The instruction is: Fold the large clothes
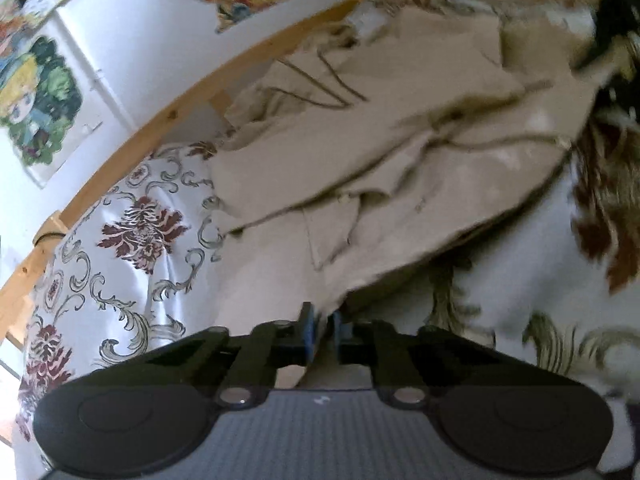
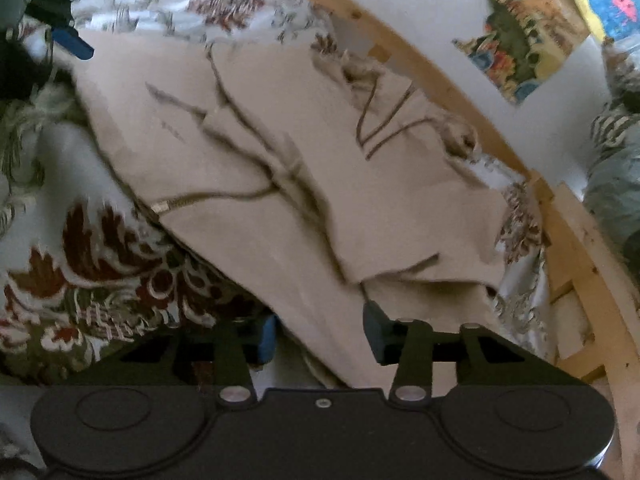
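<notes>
So there's this big beige garment [image 1: 384,152] spread out rumpled on a bed with a floral bedspread [image 1: 132,232], dark red and olive flowers on white. It has a zip [image 2: 208,198] running up the front and cords trailing near the far end, by the wooden bed rail [image 1: 168,116].

The left gripper [image 1: 322,334] is right at the near edge of the cloth and its blue pads are pinched together on a corner of the hem, which lifts slightly off the bedspread there.

The right gripper [image 2: 320,334] is at the other near corner. Its fingers straddle the edge of the fabric with cloth lying between them, but there's a clear gap and the pads aren't pressing it.

Cartoon posters [image 1: 36,104] are stuck on the white wall behind the rail.
</notes>
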The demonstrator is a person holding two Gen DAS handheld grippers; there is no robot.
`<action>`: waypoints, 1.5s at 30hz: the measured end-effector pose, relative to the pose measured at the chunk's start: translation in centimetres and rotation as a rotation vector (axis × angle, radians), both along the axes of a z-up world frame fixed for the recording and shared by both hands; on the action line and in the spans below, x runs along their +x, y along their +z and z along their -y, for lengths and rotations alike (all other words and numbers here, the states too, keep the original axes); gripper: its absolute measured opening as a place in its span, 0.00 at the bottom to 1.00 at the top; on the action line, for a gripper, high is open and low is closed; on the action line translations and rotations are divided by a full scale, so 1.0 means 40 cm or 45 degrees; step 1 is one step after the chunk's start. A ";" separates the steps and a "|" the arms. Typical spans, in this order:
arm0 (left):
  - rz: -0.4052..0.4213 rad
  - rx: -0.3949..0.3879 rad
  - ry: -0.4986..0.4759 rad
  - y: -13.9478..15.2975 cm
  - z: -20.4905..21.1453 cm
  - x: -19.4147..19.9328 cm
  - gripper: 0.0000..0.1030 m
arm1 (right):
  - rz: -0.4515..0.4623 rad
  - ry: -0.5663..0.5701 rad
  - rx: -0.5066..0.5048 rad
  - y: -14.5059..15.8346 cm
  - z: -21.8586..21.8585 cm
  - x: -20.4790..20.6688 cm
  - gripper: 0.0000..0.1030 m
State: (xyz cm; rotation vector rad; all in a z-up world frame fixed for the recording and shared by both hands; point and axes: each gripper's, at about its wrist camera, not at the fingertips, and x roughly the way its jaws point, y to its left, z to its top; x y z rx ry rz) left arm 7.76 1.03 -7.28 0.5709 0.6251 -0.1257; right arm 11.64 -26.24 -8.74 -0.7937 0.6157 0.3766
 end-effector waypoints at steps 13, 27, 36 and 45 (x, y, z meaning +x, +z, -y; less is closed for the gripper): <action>-0.004 -0.235 0.005 0.147 -0.095 -0.108 0.00 | -0.100 0.116 -0.027 0.090 -0.020 -0.086 0.05; -0.288 -0.512 0.031 0.135 -0.136 -0.139 0.51 | -0.082 -0.064 0.090 0.182 0.030 -0.171 0.74; -0.179 -0.520 0.110 0.165 -0.125 -0.138 0.95 | 0.086 -0.460 0.477 0.259 0.144 -0.185 0.99; -0.156 -0.489 0.158 0.222 -0.116 -0.071 0.99 | 0.084 -0.394 0.391 0.241 0.104 -0.192 0.99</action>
